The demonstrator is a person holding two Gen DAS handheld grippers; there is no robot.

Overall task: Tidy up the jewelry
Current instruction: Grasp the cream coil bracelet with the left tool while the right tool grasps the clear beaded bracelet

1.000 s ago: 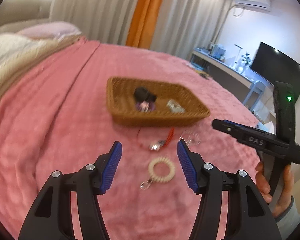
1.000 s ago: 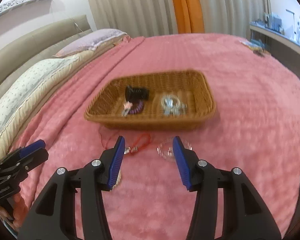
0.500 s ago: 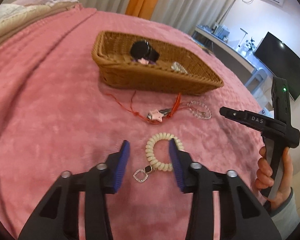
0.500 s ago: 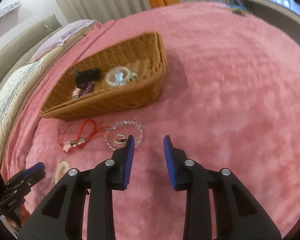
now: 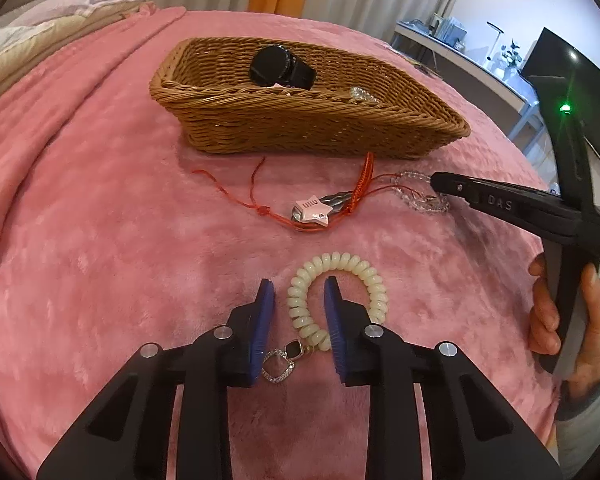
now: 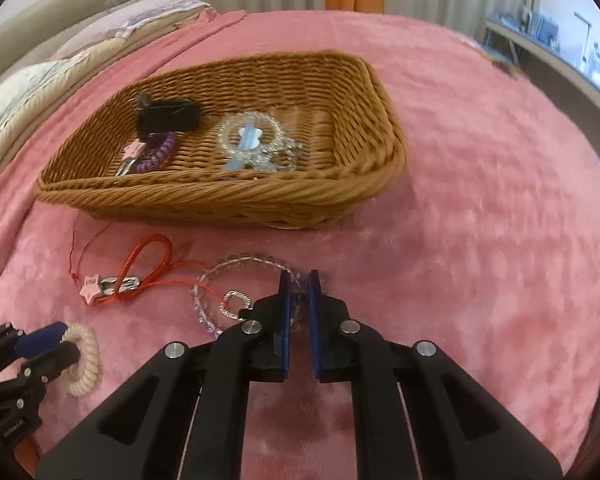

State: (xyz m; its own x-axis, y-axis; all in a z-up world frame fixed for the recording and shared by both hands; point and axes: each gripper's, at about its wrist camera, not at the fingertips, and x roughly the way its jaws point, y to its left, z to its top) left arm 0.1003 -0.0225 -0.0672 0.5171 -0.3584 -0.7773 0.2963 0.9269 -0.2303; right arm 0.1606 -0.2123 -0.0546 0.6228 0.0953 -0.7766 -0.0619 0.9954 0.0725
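A cream spiral bracelet [image 5: 340,276] with a small charm lies on the pink blanket [image 5: 100,240]. My left gripper [image 5: 298,296] is low over it, jaws narrowly open astride the coil's left side. A clear bead bracelet [image 6: 236,272] lies in front of the wicker basket [image 6: 300,200]. My right gripper [image 6: 296,284] is nearly shut with the bracelet's right edge between its jaws. A red cord with a pink star clip [image 5: 312,210] lies between the two bracelets. The basket holds a black watch [image 5: 280,68], a purple coil and clear beads.
The bed's pillows [image 6: 40,76] are at the far left. A desk [image 5: 460,52] and a dark screen [image 5: 572,92] stand beyond the bed's right edge. The basket is directly behind the loose pieces.
Both grippers dropped to the blanket and narrowed. The left now straddles the cream coil. The right moved left onto the bead bracelet's edge.
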